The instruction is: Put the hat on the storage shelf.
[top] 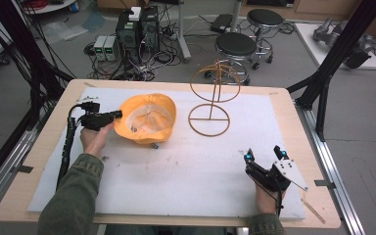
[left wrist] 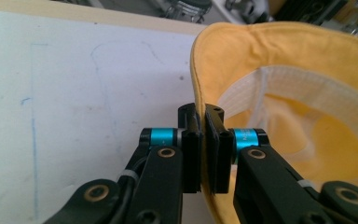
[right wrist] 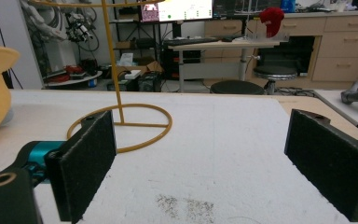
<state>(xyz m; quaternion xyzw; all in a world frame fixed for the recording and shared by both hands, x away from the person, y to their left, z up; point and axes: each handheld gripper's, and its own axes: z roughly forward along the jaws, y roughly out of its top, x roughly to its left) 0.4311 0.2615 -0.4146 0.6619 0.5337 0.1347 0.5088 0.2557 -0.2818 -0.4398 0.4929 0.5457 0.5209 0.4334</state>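
A yellow cap (top: 146, 119) lies upside down on the white mat, its pale lining facing up. My left gripper (top: 118, 115) is shut on the cap's rim at its left side; in the left gripper view the yellow rim (left wrist: 205, 140) is pinched between the two black pads. A gold wire hat stand (top: 213, 98) with a ring base and a ring top stands to the cap's right, and its base (right wrist: 121, 126) shows ahead in the right gripper view. My right gripper (top: 265, 155) rests open near the table's front right, with nothing between its pads (right wrist: 86, 163).
The white mat (top: 186, 166) covers most of the wooden table (top: 29, 161). Black frame posts (top: 333, 58) rise at the table's right and left. Stools (top: 236, 46), computers and cables sit on the floor beyond the far edge.
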